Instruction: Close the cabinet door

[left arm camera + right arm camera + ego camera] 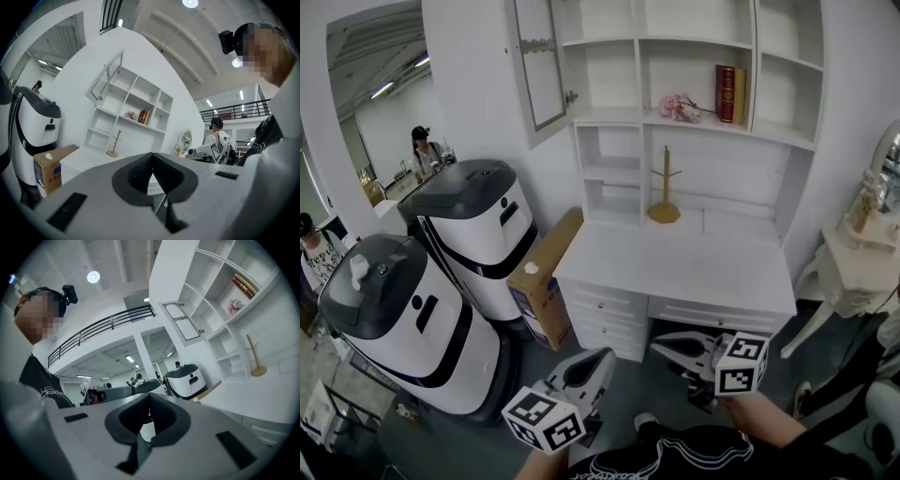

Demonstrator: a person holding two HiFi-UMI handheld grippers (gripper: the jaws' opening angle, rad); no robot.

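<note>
Found door (539,66) open above surface's (675,267) left edge; closing not begun. Noted left tool (598,364) and right tool (664,343) fully closed, empty, well apart from door.

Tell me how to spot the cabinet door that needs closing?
Find the big white desk with shelves stacked on it. At the shelves' top left corner hangs the cabinet door. It is the only door there, a framed panel swung open.

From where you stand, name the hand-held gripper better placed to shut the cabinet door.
Left, probably: the cabinet door hangs open upper left, nearer the left hand-held gripper than the right hand-held gripper.
</note>
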